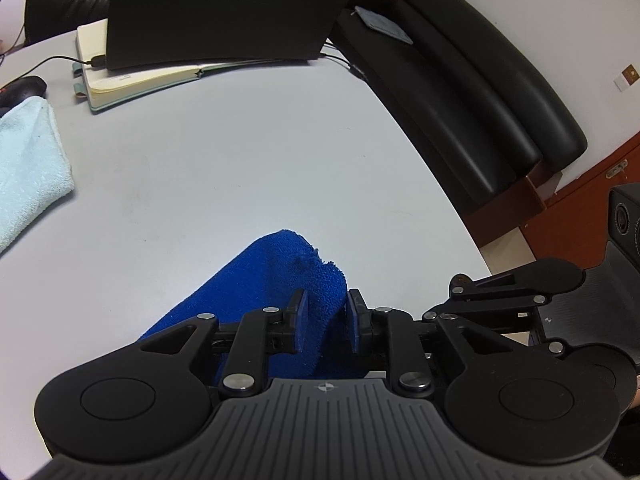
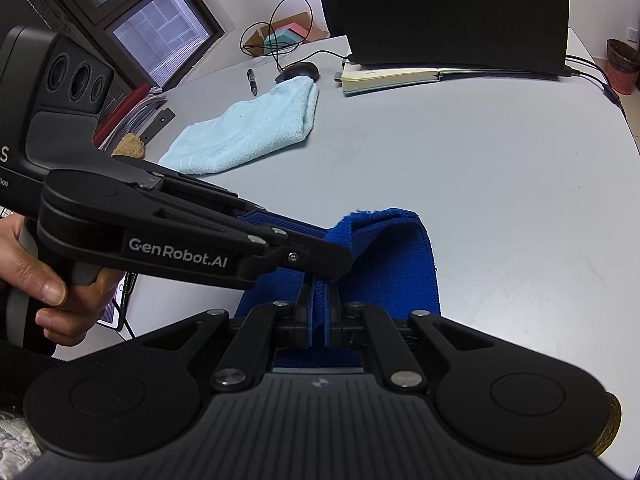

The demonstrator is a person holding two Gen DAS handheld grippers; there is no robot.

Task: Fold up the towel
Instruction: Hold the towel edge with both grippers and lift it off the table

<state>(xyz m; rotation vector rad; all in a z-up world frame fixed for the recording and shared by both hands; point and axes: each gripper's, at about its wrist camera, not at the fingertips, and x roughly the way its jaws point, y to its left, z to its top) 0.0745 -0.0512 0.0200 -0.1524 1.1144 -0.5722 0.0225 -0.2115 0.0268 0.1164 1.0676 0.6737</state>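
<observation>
A dark blue towel point(image 1: 280, 272) lies bunched on the grey table, its fold rising between the fingers of my left gripper point(image 1: 323, 322), which is shut on it. In the right wrist view the blue towel point(image 2: 384, 256) forms a raised loop, and my right gripper point(image 2: 319, 312) is shut on its near edge. The left gripper point(image 2: 332, 262) reaches in from the left there and pinches the same towel just ahead of my right fingers. A light blue towel point(image 2: 256, 128) lies folded further back on the table.
A black laptop point(image 2: 448, 12) stands on an open notebook point(image 2: 392, 76) at the back. A mouse point(image 2: 298, 70), a marker point(image 2: 252, 80) and cables lie near the light towel point(image 1: 28, 168). A black sofa point(image 1: 480, 92) stands past the table's right edge point(image 1: 440, 184).
</observation>
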